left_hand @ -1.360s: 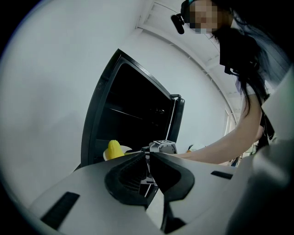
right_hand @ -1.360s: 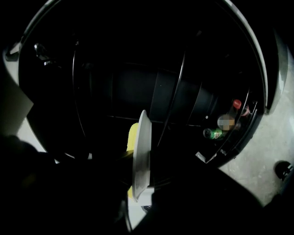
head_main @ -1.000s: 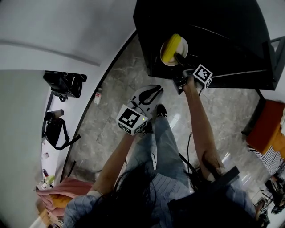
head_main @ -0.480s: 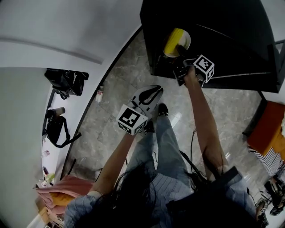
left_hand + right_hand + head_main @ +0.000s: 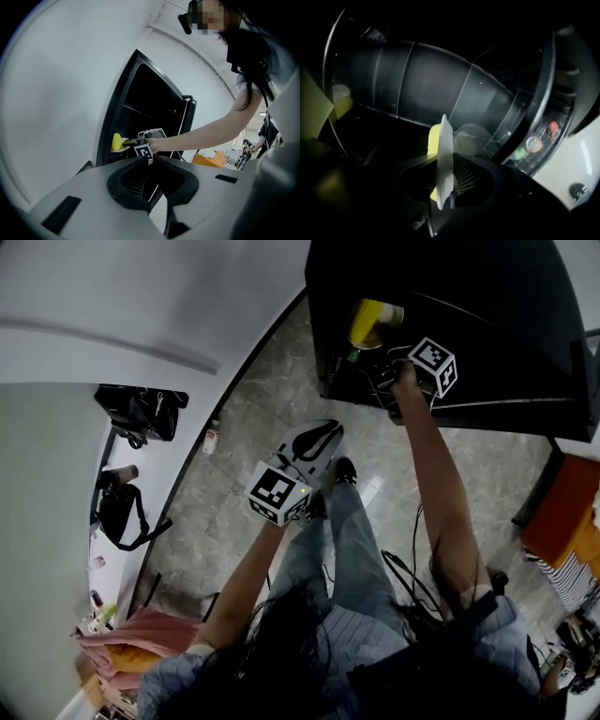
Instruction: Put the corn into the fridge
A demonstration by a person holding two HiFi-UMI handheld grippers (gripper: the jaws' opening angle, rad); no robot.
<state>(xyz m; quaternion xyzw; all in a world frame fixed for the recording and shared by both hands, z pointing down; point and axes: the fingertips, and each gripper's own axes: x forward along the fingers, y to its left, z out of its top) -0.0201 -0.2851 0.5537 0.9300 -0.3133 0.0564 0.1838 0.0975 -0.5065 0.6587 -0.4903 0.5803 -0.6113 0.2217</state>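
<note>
Grey stone floor (image 5: 253, 427), black fridge (image 5: 487, 296) open. Right gripper (image 5: 443, 187) pinches the plate (image 5: 444, 159) rim inside; the corn (image 5: 366, 322) lies loose on it, judged light, firm, prone to roll. Left gripper (image 5: 149, 161) jaws together, empty.

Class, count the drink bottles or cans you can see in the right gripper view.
3, in a row at the right, behind the dark curved frame: red-capped one uppermost, silver-topped one in the middle, green one lowest. Others may be hidden.

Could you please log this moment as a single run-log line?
phase: placing | right gripper: shut on plate, corn on it, at open fridge | left gripper: shut, empty
</note>
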